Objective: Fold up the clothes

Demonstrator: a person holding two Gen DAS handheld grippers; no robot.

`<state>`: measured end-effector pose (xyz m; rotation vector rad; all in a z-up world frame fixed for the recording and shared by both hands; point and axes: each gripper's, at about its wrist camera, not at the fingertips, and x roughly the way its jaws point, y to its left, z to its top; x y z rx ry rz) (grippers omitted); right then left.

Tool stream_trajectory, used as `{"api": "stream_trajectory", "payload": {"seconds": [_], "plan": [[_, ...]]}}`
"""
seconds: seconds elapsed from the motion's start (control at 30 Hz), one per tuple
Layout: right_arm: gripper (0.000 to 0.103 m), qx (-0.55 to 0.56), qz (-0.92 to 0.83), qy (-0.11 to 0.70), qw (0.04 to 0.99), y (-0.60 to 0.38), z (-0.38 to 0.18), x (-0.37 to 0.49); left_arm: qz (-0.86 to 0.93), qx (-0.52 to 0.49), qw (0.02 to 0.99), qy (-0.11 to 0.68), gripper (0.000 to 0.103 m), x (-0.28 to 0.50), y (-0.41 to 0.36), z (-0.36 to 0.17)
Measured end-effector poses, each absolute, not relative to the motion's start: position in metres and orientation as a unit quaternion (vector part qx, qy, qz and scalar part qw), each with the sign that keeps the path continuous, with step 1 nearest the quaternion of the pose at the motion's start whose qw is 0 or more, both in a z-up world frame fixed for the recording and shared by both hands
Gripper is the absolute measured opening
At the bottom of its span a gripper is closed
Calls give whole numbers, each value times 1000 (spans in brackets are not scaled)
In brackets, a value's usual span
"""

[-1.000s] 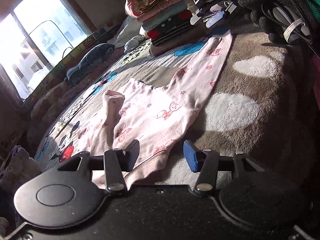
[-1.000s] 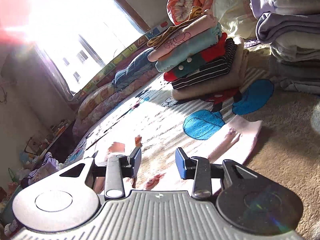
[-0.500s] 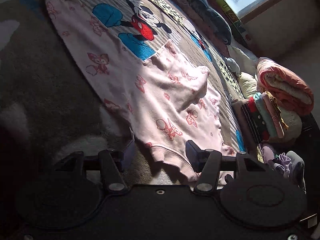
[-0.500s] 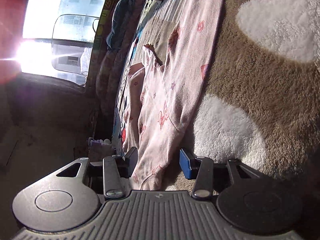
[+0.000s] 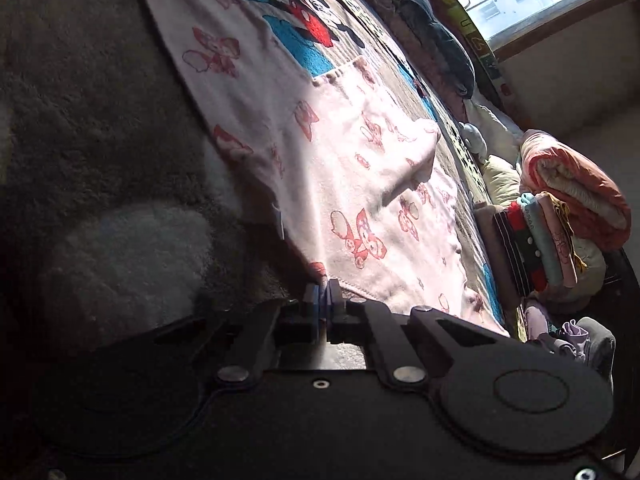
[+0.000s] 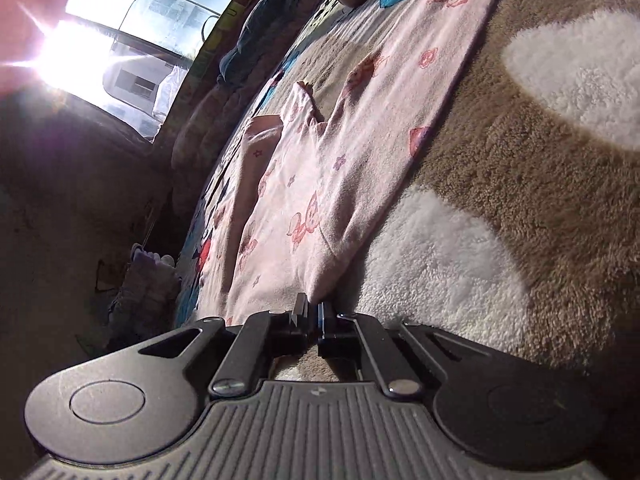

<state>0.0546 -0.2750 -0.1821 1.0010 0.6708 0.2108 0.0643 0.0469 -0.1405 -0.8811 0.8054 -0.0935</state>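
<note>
A pale pink garment printed with red cartoon figures lies spread flat on a brown and white plush rug. One part of it is turned over on top. My left gripper is shut on the garment's near hem. In the right wrist view the same pink garment stretches away across the rug, and my right gripper is shut on its near edge.
A stack of folded clothes stands at the right with a rolled orange quilt beside it. A cartoon-mouse blanket lies under the garment. A bright window is at the far side, with a dark blue cloth below it.
Both grippers went from open to shut, each closing on a near edge of the pink garment. Both cameras sit lower and closer to the cloth than before.
</note>
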Motion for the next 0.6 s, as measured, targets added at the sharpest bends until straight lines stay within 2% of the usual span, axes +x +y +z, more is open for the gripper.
{"api": "stream_trajectory", "payload": {"seconds": [0.13,0.2,0.37,0.4,0.43,0.47,0.5,0.6], "plan": [[22,426,96,297,849,-275,-159,37,-51,-422,819,385,9,59,57,-133],[23,372,97,274,882,-272,-140,27,-44,-404,834,373,16,52,57,-120],[23,196,188,220,937,-233,-105,37,-62,-316,888,327,19,58,37,-94],[22,165,204,214,941,-225,-105,42,-59,-293,900,317,21,61,32,-95],[21,144,209,230,940,-219,-111,50,-46,-289,898,329,27,68,32,-104],[24,134,205,295,924,-212,-127,65,-33,-288,893,345,36,75,32,-114],[24,149,206,300,919,-214,-136,63,-32,-304,886,349,33,75,37,-119],[24,161,214,290,919,-222,-141,49,-25,-351,875,333,35,67,61,-109]]}}
